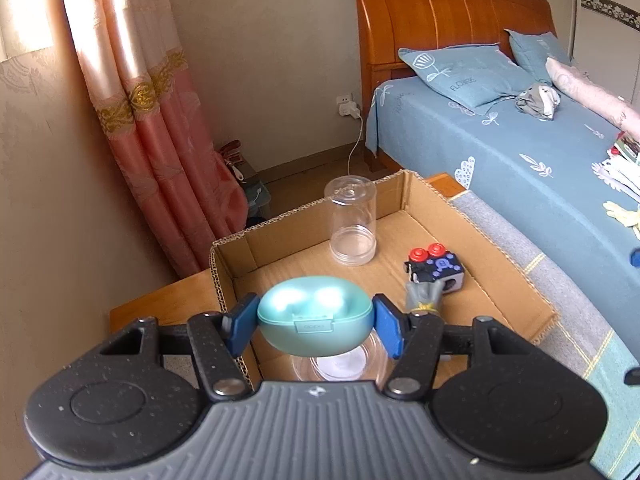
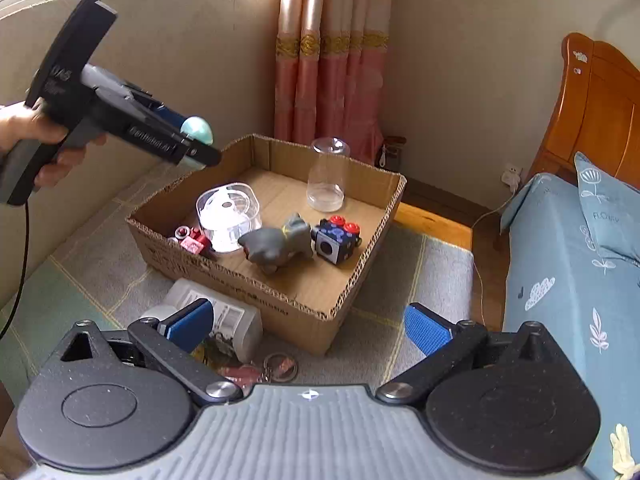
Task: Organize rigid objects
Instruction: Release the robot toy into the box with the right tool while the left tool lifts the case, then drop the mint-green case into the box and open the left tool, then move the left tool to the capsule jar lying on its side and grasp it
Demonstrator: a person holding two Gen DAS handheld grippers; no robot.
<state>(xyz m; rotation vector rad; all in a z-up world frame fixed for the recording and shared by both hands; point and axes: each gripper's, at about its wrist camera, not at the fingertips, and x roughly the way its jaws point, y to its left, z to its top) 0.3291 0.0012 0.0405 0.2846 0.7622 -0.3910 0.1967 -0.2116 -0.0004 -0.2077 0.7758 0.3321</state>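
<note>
Left wrist view close above cardboard box (image 1: 400, 216) (shared), right wrist view farther back

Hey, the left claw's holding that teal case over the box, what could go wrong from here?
The glossy, rounded teal case is pinched only at its ends by the left claw, so it might slip. It hangs above the clear spool; dropped here, it could bounce off it rather than settle on the floor of the box.
</note>
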